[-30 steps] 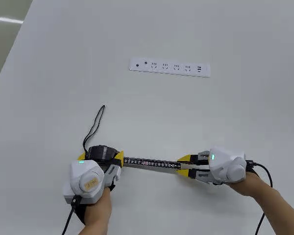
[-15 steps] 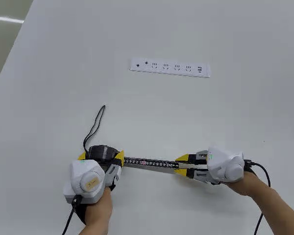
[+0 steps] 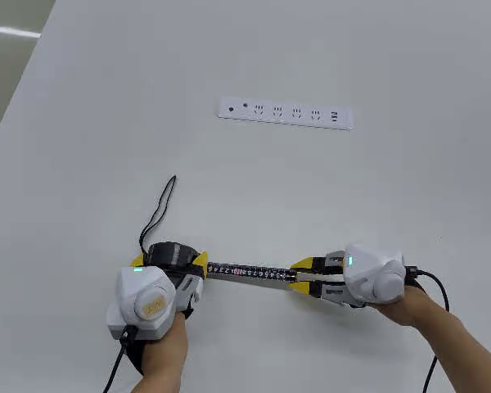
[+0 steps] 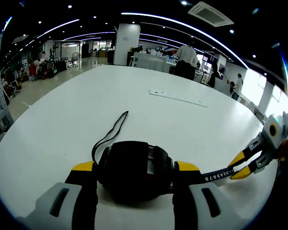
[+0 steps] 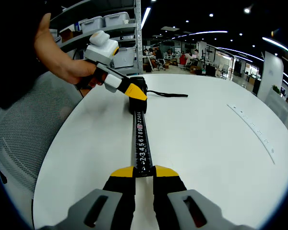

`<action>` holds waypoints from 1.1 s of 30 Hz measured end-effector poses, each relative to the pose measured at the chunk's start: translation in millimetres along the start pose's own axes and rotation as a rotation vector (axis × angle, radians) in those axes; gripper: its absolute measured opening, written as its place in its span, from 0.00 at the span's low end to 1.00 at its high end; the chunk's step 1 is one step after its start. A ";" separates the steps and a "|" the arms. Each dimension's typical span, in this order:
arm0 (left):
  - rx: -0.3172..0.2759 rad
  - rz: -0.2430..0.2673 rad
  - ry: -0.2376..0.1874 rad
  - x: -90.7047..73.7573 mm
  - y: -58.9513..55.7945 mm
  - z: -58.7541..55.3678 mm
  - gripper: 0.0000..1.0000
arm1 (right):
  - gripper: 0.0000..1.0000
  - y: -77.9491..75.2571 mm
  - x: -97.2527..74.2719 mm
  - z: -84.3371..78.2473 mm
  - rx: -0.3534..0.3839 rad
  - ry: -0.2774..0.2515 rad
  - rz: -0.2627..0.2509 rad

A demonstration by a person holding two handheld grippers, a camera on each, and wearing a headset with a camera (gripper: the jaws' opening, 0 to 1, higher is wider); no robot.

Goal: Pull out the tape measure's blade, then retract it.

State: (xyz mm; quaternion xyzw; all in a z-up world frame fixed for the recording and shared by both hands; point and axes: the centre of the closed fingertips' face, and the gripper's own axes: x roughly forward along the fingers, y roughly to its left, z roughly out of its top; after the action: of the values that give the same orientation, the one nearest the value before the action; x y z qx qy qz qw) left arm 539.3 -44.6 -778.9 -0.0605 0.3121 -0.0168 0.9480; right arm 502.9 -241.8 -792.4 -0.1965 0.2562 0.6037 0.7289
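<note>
The left gripper [image 3: 168,264] has its jaws clamped on the sides of the tape measure [image 4: 134,165], which sits on the white table [image 3: 327,205]. The right gripper [image 5: 144,172], jaws nearly together, pinches the end of the blade [image 5: 140,136], which lies drawn out between the two.

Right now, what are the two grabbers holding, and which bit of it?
The left gripper clamps the tape measure's black case by its sides. The right gripper pinches the tip of the pulled-out blade.

A white table [image 3: 393,205] carries a power strip [image 3: 284,114] under ceiling strip lights [image 4: 182,21].
</note>
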 end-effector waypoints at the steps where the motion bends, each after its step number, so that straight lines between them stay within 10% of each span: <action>1: 0.001 0.000 0.001 0.0 -0.1 -0.2 0.60 | 0.12 0.2 0.3 0.2 0.001 0.000 0.000; 33: 0.013 0.002 0.007 0.2 1.0 -0.3 0.60 | 0.12 -0.7 4.5 7.2 0.000 -0.008 -0.003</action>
State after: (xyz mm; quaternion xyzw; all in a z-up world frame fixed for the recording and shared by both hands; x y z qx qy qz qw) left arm 539.3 -43.6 -779.4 -0.0540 0.3153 -0.0179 0.9473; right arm 505.2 -234.2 -789.4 -0.1946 0.2529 0.6032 0.7309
